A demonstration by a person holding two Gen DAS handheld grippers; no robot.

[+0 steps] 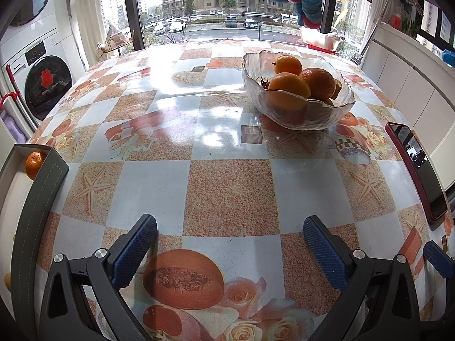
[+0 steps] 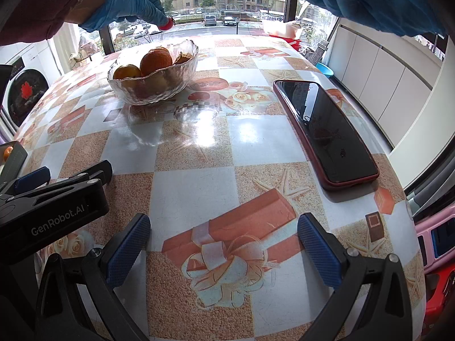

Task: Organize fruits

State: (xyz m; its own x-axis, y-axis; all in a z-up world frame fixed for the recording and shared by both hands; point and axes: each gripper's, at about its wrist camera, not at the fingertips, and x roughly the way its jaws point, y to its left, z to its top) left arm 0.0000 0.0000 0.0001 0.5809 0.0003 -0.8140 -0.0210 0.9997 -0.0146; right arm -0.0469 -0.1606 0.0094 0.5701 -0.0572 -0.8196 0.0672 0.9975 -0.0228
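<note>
A clear glass bowl (image 1: 301, 113) holds three oranges (image 1: 288, 86) on the patterned table, ahead and right of my left gripper (image 1: 230, 237), which is open and empty. The bowl shows far left in the right wrist view (image 2: 153, 91). My right gripper (image 2: 224, 236) is open and empty over the table. A grey box (image 1: 37, 187) at the far left holds a small orange (image 1: 34, 164). A blue-gloved hand (image 2: 133, 2) holds a small red fruit (image 2: 167, 24) above the bowl; it also shows in the left wrist view (image 1: 310, 22).
A phone in a red case (image 2: 327, 130) lies at the table's right side. The left gripper's body (image 2: 54, 199) sits left of my right gripper. A washing machine (image 1: 42, 85) stands left. White cabinets (image 2: 384, 71) run along the right. A white tray (image 1: 318, 39) sits at the far edge.
</note>
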